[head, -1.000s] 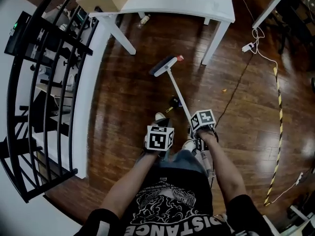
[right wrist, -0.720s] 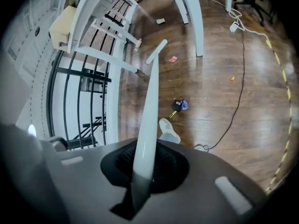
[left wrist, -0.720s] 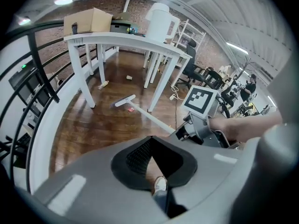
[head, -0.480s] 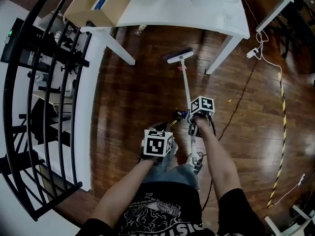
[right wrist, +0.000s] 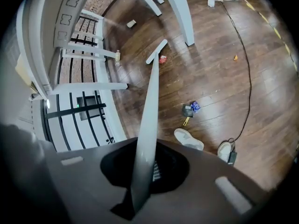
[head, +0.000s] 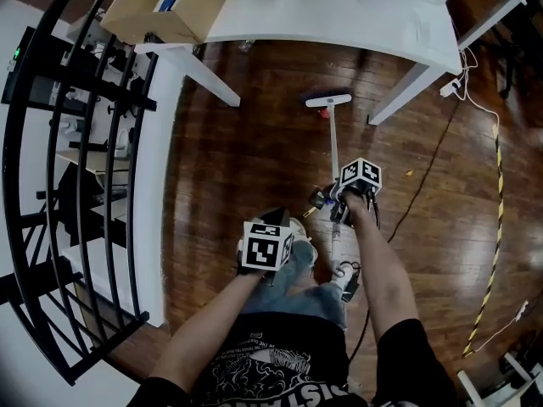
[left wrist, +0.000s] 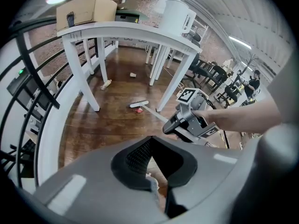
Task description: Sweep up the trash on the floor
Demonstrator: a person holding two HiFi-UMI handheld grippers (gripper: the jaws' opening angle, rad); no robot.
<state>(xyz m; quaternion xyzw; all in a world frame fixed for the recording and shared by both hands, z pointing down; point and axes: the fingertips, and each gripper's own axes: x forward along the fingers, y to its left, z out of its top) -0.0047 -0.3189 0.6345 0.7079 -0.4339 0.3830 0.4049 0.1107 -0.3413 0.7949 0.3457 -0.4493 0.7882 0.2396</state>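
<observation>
My right tongs (right wrist: 144,174) clamp mid-shaft on the long white flat-headed broom (head: 333,142), which I judge light and stiff, its head just before the white counter (head: 297,15) beside a small red scrap (head: 323,113); my left tongs (left wrist: 156,171) are together, empty.

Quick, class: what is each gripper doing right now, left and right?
Left gripper: closed, nothing between its jaws.
Right gripper: closed on the long white broom handle.
</observation>
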